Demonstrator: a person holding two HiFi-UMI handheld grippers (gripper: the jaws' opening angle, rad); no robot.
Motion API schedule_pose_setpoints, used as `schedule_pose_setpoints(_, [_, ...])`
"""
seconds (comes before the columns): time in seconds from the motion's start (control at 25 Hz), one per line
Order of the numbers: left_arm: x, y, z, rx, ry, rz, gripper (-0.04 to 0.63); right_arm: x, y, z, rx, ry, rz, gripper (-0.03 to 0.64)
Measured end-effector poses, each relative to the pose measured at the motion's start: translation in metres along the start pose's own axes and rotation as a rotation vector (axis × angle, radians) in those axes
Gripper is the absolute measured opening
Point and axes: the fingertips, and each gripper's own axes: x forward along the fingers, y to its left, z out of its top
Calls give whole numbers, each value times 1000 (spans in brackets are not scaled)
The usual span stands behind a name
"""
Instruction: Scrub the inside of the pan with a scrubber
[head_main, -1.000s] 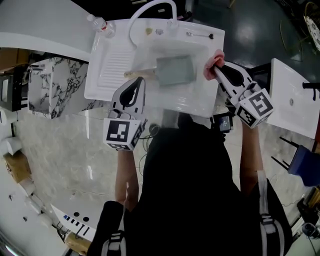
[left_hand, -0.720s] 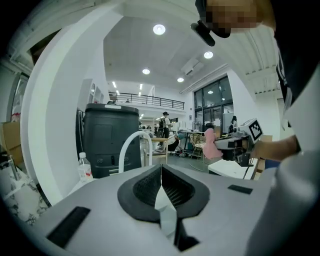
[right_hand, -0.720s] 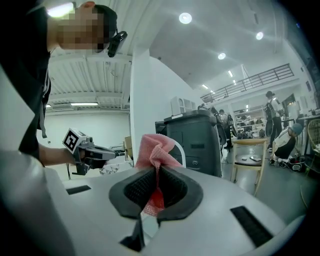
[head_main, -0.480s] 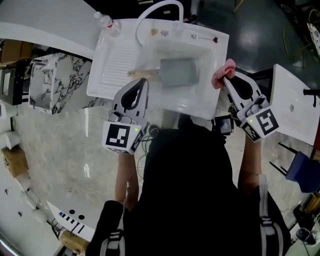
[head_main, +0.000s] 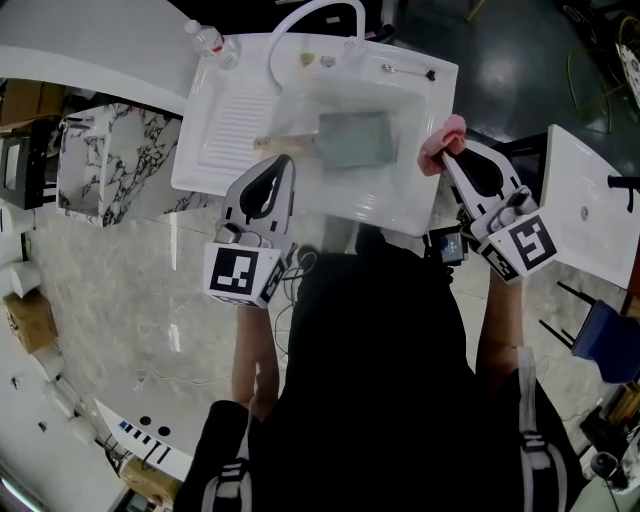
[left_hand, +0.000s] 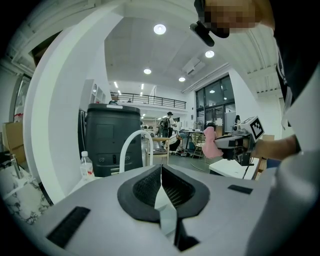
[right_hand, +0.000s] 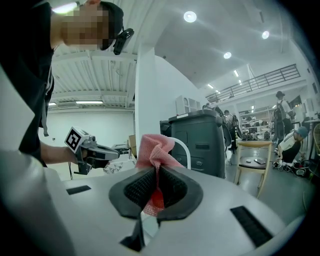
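A grey rectangular pan (head_main: 355, 140) with a wooden handle (head_main: 283, 146) lies flat in the white sink (head_main: 400, 205). My left gripper (head_main: 286, 162) hovers near the sink's front left, just short of the handle, shut and empty, its pads (left_hand: 172, 187) closed together. My right gripper (head_main: 446, 148) is at the sink's right rim, beside the pan, shut on a crumpled pink mesh scrubber (head_main: 437, 150). In the right gripper view the scrubber (right_hand: 155, 149) bulges above the closed jaws. The left gripper view shows the scrubber (left_hand: 211, 146) off to its right.
A curved white faucet (head_main: 310, 14) arches over the sink's back edge, with a plastic water bottle (head_main: 207, 42) at the back left corner. A ribbed drainboard (head_main: 228, 130) lies left of the basin. A marble block (head_main: 105, 170) stands further left, a white table (head_main: 585, 200) on the right.
My right gripper has shifted slightly rightward off the sink's rim with the pink scrubber in it. The left gripper and the pan have stayed put.
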Motion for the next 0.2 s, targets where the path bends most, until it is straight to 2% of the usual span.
schedule_pose_setpoints(0.2, [3,-3,1,-2,-1,-1,37,-3,-4,0,-6,-2,-5,34])
